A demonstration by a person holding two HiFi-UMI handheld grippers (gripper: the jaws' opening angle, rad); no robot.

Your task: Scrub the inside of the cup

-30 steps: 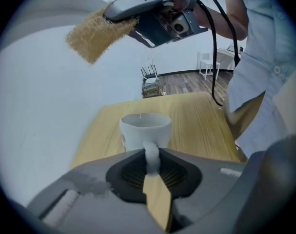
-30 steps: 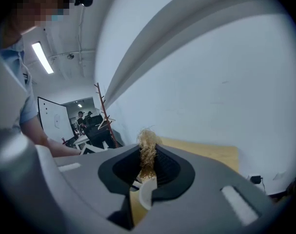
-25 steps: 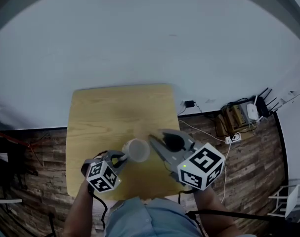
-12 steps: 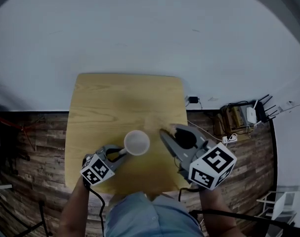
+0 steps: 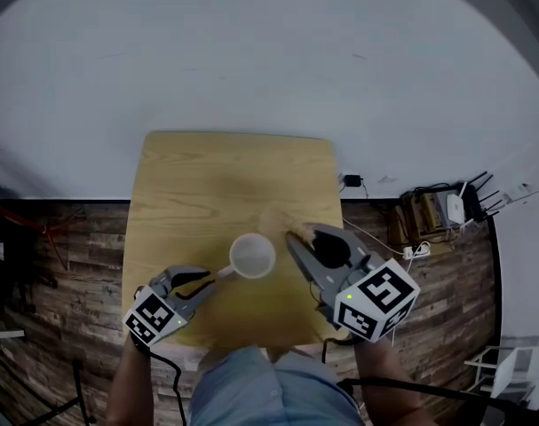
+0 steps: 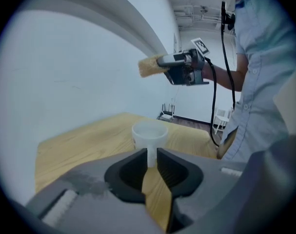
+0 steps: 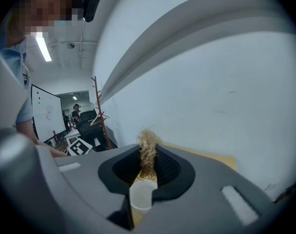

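Note:
A white cup [image 5: 252, 256] stands upright on the wooden table [image 5: 189, 185], its handle turned toward my left gripper [image 5: 201, 280]. The jaws of that gripper have just been opening. They are open now, and the handle [image 6: 151, 156] shows in the narrow gap just ahead of the tips without being pinched. My right gripper [image 5: 303, 238] hovers just right of the cup, shut on a tan fibrous scrubber [image 5: 274, 219]. In the right gripper view the scrubber [image 7: 148, 150] sticks out past the jaws of the right gripper [image 7: 148, 167], with the cup [image 7: 140, 199] below them.
The table's right edge lies close to my right hand. On the plank floor beyond it sit a router [image 5: 451, 204], a power strip [image 5: 417, 249] and cables. A white wall runs along the far side. A coat rack [image 7: 98, 111] stands far off.
The cup was tilted in the left gripper's hold; now it stands upright on the table. The left gripper let go and drew back toward the lower left. The right gripper barely moved.

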